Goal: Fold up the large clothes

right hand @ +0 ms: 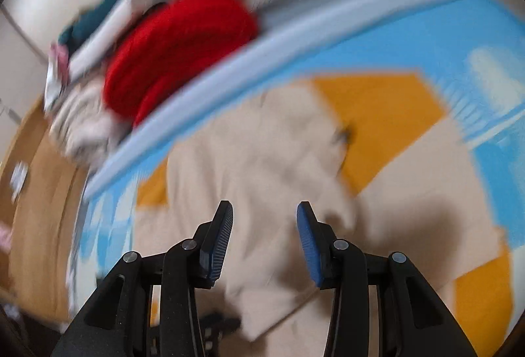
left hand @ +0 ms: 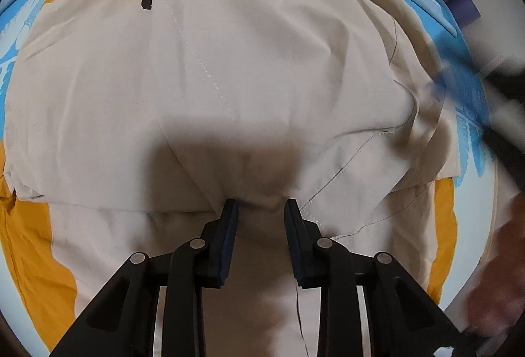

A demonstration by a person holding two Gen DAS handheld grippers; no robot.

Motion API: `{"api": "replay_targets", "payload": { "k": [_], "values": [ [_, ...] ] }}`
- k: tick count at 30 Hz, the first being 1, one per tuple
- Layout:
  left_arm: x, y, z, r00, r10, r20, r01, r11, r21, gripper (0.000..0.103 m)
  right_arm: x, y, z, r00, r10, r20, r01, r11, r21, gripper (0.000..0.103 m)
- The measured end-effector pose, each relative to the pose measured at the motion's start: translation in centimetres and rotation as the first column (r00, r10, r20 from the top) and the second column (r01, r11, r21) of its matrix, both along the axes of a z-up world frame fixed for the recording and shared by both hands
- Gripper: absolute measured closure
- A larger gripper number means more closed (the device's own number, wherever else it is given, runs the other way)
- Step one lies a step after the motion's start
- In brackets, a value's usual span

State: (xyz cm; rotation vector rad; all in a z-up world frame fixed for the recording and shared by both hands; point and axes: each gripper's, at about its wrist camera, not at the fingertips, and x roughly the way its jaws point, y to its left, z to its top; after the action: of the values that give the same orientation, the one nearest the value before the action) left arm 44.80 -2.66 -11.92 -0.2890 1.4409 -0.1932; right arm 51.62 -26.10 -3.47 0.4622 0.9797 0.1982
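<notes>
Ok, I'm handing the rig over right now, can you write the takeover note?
Left gripper: jaws partly apart, tips at a bunched fold of the beige garment; a grip cannot be confirmed.
Right gripper: open, empty, above the garment; view blurred.
Garment lies on the blue patterned bedsheet, orange lining showing at the edges.
Done: partly folded over itself.
Left: finish and flatten the folds.

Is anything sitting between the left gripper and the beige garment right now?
Nothing visible. The left gripper is right at the beige garment, a bunched fold of it between the fingertips, with only its own shadow on the cloth there.
</notes>
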Motion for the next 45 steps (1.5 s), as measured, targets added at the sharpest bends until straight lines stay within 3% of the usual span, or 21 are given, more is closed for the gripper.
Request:
{"api": "replay_targets", "payload": {
  "k": [2, 4, 6, 9, 11, 14, 17, 22, 26, 29, 31, 33, 36, 38, 41, 42, 43, 44, 45],
  "values": [
    [-0.5, 0.1, 0.5, 1.000, 0.004, 0.008, -0.004, 1.000, -0.004, 0.077, 0.8, 0.7, -5.0, 0.969, 0.029, -0.246, -0.043, 0.998, -0.050, 0.060],
    [-0.6, 1.4, 1.6, 0.999, 0.015, 0.031, -0.015, 1.000, -0.011, 0.077, 0.4, -0.2, -7.4, 0.949, -0.014, -0.316, 0.002, 0.999, -0.036, 0.060],
    [-0.8, 1.9, 2.9, 0.998, 0.022, 0.066, -0.021, 1.000, -0.016, 0.077, 0.2, -0.5, -6.7, 0.951, -0.030, -0.307, 0.023, 0.999, -0.027, 0.060],
    [-1.5, 2.8, 5.4, 0.988, 0.036, 0.152, -0.033, 0.999, -0.017, 0.077, -0.5, 0.1, -1.6, 0.990, -0.018, -0.138, 0.008, 0.997, -0.075, 0.060],
    [-2.2, 3.3, 7.0, 0.976, 0.046, 0.212, -0.046, 0.999, -0.005, 0.077, -1.5, 0.3, 2.1, 1.000, -0.015, 0.004, 0.015, 0.997, -0.082, 0.061],
    [-4.2, 4.5, 9.8, 0.951, 0.038, 0.307, -0.053, 0.998, 0.041, 0.078, -3.7, 0.6, 7.1, 0.983, -0.021, 0.183, 0.046, 0.990, -0.135, 0.060],
    [-6.0, 5.4, 11.5, 0.936, 0.022, 0.351, -0.051, 0.996, 0.073, 0.078, -6.4, 0.8, 10.7, 0.956, -0.024, 0.291, 0.087, 0.976, -0.202, 0.060],
    [-9.4, 5.7, 14.0, 0.915, -0.003, 0.404, -0.031, 0.997, 0.077, 0.078, -11.2, 0.6, 15.3, 0.930, -0.004, 0.368, 0.103, 0.963, -0.250, 0.061],
    [-13.4, 5.5, 16.1, 0.878, -0.050, 0.477, -0.009, 0.993, 0.119, 0.078, -17.1, 0.4, 19.3, 0.892, 0.029, 0.452, 0.103, 0.959, -0.265, 0.084],
    [-17.6, 6.3, 17.2, 0.859, -0.066, 0.508, -0.011, 0.989, 0.149, 0.078, -21.8, -0.8, 21.7, 0.871, -0.011, 0.491, 0.151, 0.957, -0.247, 0.086],
    [-20.2, 6.6, 17.4, 0.862, -0.091, 0.499, 0.007, 0.986, 0.168, 0.083, -25.2, -2.2, 22.4, 0.865, -0.041, 0.500, 0.172, 0.961, -0.217, 0.086],
    [-22.7, 6.9, 17.6, 0.865, -0.123, 0.486, 0.037, 0.982, 0.183, 0.093, -28.8, -3.8, 22.5, 0.864, -0.053, 0.501, 0.178, 0.962, -0.206, 0.086],
    [-27.3, 8.3, 18.5, 0.845, -0.163, 0.510, 0.061, 0.976, 0.210, 0.093, -34.2, -6.8, 21.5, 0.874, -0.045, 0.485, 0.191, 0.948, -0.256, 0.085],
    [-30.3, 10.4, 18.3, 0.840, -0.152, 0.522, 0.044, 0.976, 0.214, 0.093, -37.1, -9.4, 19.8, 0.898, -0.070, 0.435, 0.210, 0.936, -0.284, 0.083],
    [-32.7, 14.0, 16.5, 0.863, -0.042, 0.504, -0.036, 0.989, 0.145, 0.093, -39.7, -13.1, 15.6, 0.926, -0.137, 0.351, 0.238, 0.935, -0.262, 0.076],
    [-33.7, 15.9, 14.8, 0.870, 0.039, 0.491, -0.100, 0.990, 0.099, 0.093, -39.9, -13.9, 14.0, 0.929, -0.156, 0.337, 0.249, 0.934, -0.255, 0.075],
    [-34.2, 17.2, 13.1, 0.884, 0.100, 0.456, -0.150, 0.986, 0.074, 0.093, -40.5, -14.9, 11.6, 0.936, -0.184, 0.300, 0.264, 0.930, -0.257, 0.075],
    [-34.2, 18.1, 11.7, 0.911, 0.164, 0.379, -0.205, 0.976, 0.071, 0.096, -40.8, -15.8, 9.3, 0.948, -0.207, 0.243, 0.271, 0.924, -0.271, 0.075],
    [-34.4, 19.9, 9.9, 0.918, 0.276, 0.285, -0.292, 0.956, 0.016, 0.097, -40.8, -16.5, 8.0, 0.956, -0.228, 0.183, 0.273, 0.921, -0.278, 0.075]
  ]
}}
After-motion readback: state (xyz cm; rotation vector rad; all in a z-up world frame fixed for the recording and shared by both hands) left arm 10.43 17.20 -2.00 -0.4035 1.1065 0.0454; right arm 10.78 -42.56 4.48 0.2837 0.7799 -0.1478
